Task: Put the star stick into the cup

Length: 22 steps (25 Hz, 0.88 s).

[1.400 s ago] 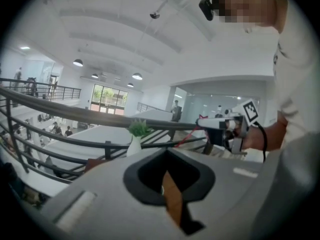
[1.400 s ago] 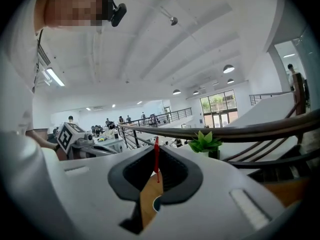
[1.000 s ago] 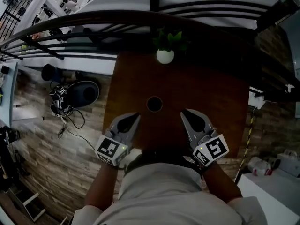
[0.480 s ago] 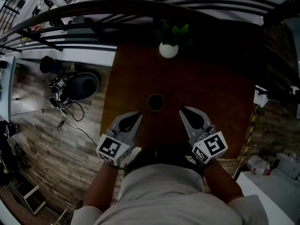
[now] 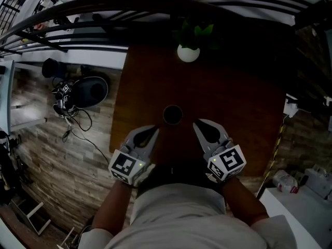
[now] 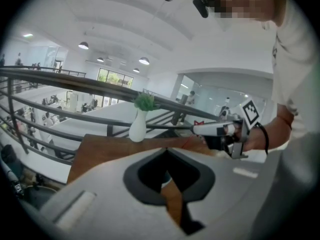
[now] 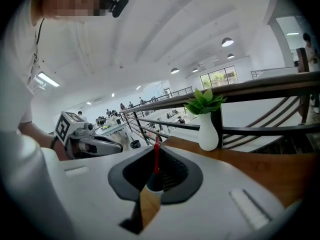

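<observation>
A dark round cup [image 5: 172, 114] stands on the brown table [image 5: 233, 97], just ahead of both grippers. My right gripper [image 5: 197, 124] is shut on the thin red star stick [image 7: 156, 156], which stands up between the jaw tips. Its red star [image 6: 198, 122] shows at the tip of that gripper in the left gripper view. This gripper's tips are close to the cup's right side. My left gripper [image 5: 154, 131] sits at the cup's near left with its jaws together and nothing in them. The stick is too thin to make out in the head view.
A white vase with a green plant [image 5: 188, 51] stands at the table's far edge, in front of a dark railing [image 5: 78, 14]. A wood floor with a dark bin [image 5: 91, 90] and cables lies to the left. The person's torso fills the near edge.
My right gripper has shifted a little left, toward the cup. The left gripper has stayed nearly in place, and the head view has drifted slightly.
</observation>
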Available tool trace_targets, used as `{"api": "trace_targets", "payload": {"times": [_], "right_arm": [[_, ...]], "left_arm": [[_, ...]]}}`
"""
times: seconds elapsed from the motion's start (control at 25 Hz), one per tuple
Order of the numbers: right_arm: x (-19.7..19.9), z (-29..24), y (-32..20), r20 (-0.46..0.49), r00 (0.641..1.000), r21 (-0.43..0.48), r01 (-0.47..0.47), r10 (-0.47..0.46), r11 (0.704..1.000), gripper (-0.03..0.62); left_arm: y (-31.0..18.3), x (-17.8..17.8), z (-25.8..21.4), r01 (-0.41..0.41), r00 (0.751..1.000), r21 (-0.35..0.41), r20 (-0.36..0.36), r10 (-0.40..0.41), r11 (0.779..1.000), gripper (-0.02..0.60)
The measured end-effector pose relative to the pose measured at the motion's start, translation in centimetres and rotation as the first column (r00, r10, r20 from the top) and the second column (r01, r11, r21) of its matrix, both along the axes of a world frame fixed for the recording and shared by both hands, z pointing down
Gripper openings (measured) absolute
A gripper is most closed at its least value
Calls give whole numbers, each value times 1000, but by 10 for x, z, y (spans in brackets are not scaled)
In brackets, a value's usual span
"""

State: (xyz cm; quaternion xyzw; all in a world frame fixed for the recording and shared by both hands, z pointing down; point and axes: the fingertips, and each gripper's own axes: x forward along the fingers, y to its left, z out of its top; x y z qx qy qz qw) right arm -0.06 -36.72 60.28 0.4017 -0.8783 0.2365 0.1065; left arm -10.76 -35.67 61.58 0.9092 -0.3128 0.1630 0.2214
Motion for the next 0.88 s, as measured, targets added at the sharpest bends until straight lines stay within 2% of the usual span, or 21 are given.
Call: {"api": "trace_targets", "payload": {"times": [0.32,0.88], "right_arm": [[-8,16,-6,0,1000,-31,6,-6,999,26],[-11,30,-5,-1,1000,-75,16,-16,997,65]], "left_arm": [[-4,-2,13,27,1000,-25,-4,-27,999,2],[3,7,23,12,1000,-46,-1,-12,999,2]]}}
